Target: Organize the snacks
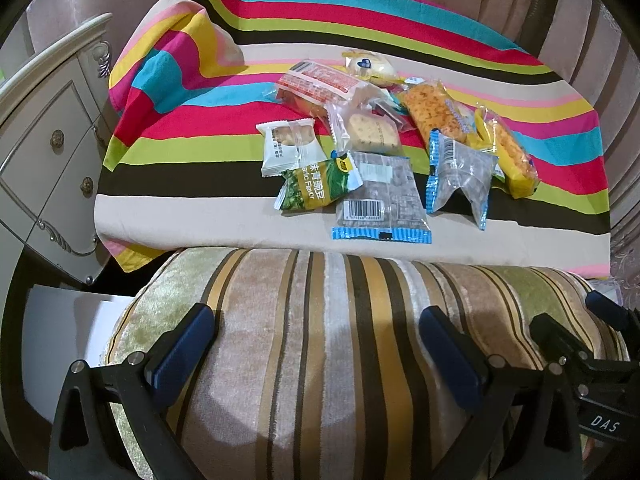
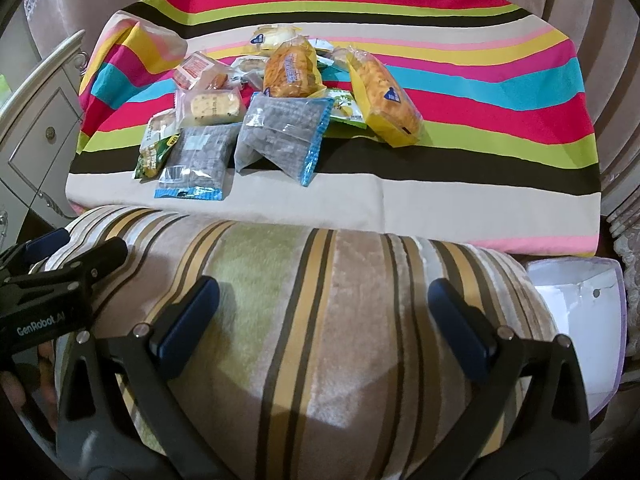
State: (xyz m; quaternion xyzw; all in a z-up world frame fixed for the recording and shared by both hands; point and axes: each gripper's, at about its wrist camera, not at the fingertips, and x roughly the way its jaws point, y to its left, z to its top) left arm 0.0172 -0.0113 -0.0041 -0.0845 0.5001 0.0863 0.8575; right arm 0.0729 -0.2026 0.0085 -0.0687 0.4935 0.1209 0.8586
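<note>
Left wrist view showed me the striped cloth (image 1: 200, 216) spread over the desk, and nearer, below both tools, a striped velvet cushion (image 1: 320, 340). A white cabinet (image 1: 48, 152) stood to the left, and a white box (image 2: 576, 320) sat low at the right edge of the right wrist view.

All the snacks (image 1: 380, 136) lay in one loose heap on the cloth, ahead of both cameras and well apart from either tool. From the left gripper (image 1: 320, 344) the heap sat forward and slightly to the right; from the right gripper (image 2: 324, 316) it sat forward and to the left. I judged neither hand clearly nearer.

Both pairs of fingers stood wide apart and held nothing, poised over the cushion.

At the front of the heap a grey packet with blue ends (image 1: 382, 208) lay flat, its long axis running away from me, so its near sealed edge faced the fingers. Beside it on the right a second grey packet (image 1: 460, 176) stood tented. A green pea packet (image 1: 316, 188) touched the flat one on its left, with a small white biscuit packet (image 1: 290, 146) just behind. Two long yellow cake packets (image 2: 384, 100) lay further back on the right.

Sorting had not begun, I judged; the flat grey packet looked the easiest first reach.
</note>
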